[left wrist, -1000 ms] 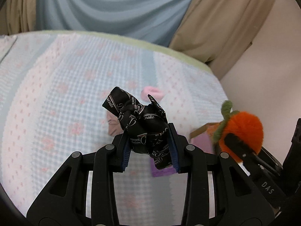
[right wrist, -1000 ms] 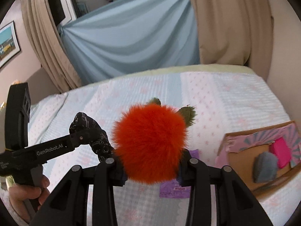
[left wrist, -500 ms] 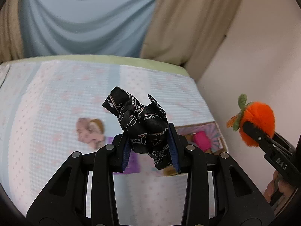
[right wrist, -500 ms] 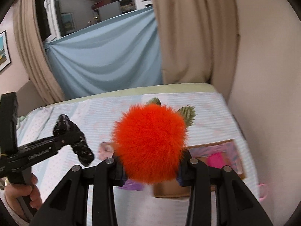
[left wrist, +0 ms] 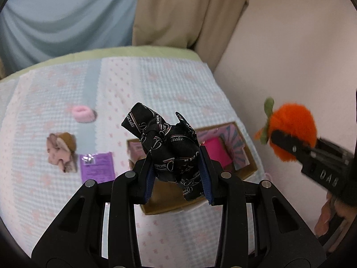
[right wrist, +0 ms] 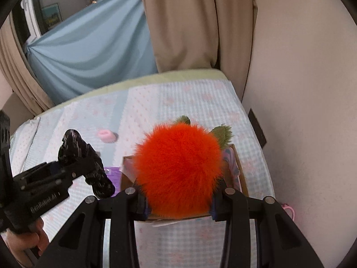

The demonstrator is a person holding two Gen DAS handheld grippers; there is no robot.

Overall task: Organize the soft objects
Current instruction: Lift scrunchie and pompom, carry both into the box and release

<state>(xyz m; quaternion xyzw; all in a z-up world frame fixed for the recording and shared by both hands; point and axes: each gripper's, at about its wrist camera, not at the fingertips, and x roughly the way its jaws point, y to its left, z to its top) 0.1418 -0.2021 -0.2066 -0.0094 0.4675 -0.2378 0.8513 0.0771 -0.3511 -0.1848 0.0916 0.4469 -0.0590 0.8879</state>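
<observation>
Your left gripper (left wrist: pixel 178 174) was clamped on a black printed scrunchie (left wrist: pixel 169 147), fabric bunched up betw. both blue pads and poking out above them. Your right gripper (right wrist: pixel 178 192) had its jaws pressed into an orange fuzzy pom-pom (right wrist: pixel 178 169) w/ green leaves, fur bulging over the fingers. Both were held above the cardboard box (left wrist: pixel 247 169), which sat on the checkered bedspread (left wrist: pixel 156 84) near the wall and already had a pink item (left wrist: pixel 215 151) inside. Just left of the box lay a purple packet (left wrist: pixel 97 166), then a tan-and-pink scrunchie (left wrist: pixel 61 150) beside it. Farther back, a pink hair tie (left wrist: pixel 82 112) sat alone on the spread. Beyond that hung beige curtains (left wrist: pixel 187 11) and a blue drape (left wrist: pixel 67 15).
</observation>
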